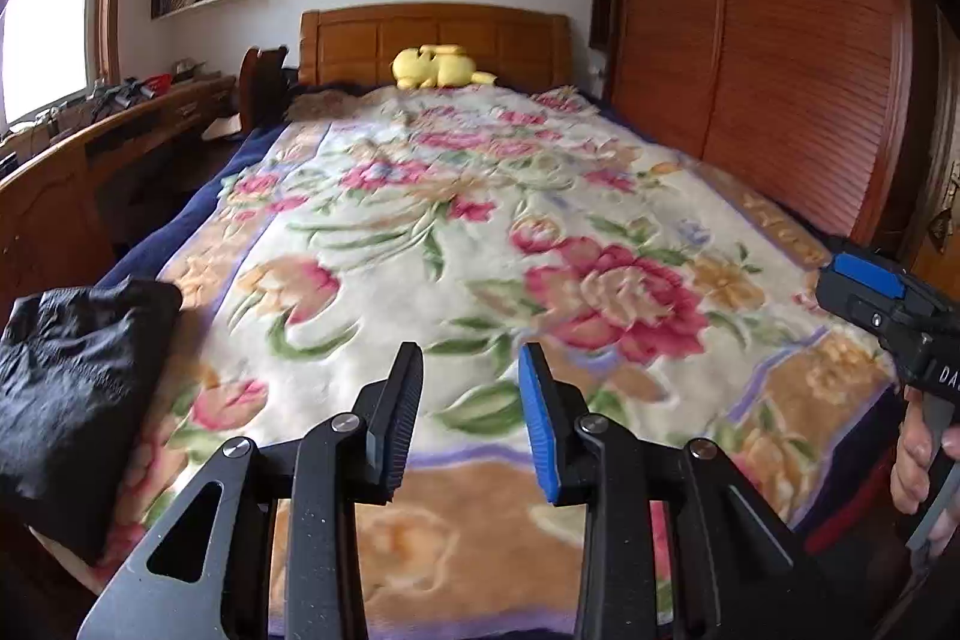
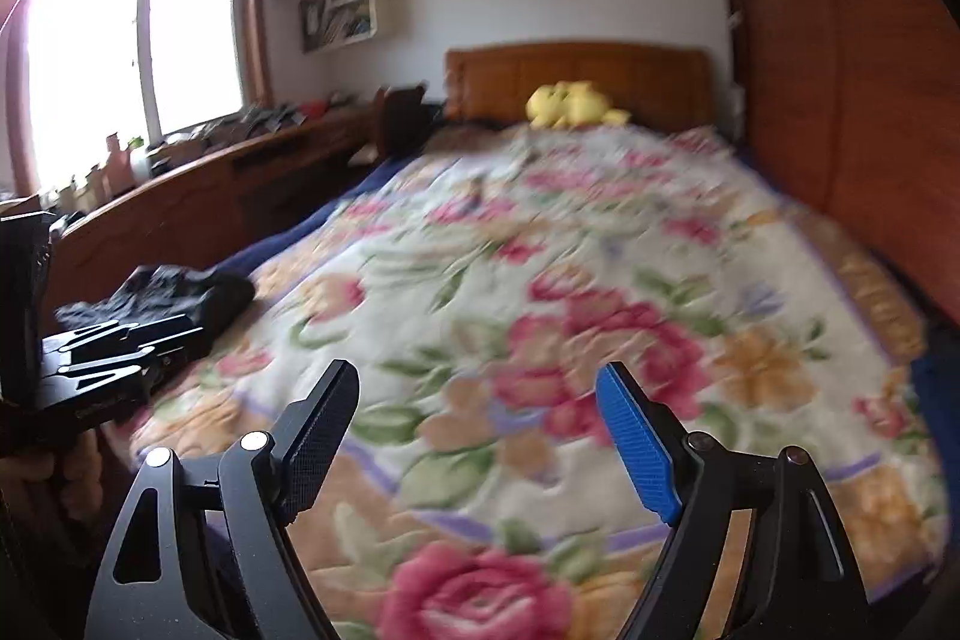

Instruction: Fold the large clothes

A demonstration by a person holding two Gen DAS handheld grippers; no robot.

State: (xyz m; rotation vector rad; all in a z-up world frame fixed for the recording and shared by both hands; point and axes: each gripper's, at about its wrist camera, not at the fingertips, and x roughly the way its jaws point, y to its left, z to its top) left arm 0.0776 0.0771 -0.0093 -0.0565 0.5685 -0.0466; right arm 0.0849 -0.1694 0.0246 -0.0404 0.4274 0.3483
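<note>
On bed's (image 1: pixel 480 244) near-left edge: black garment (image 1: pixel 78 388), folded, crinkled. Lies left of left gripper (image 1: pixel 471 418), untouched. Both grippers empty; left part-open, right gripper (image 2: pixel 480 436) wide apart.

black garment (image 1: pixel 78 400), folded, on bed's left edge

Daylight glares through the window (image 2: pixel 126 34) – right view motion-blurred, both bent by fisheye at edges
</note>
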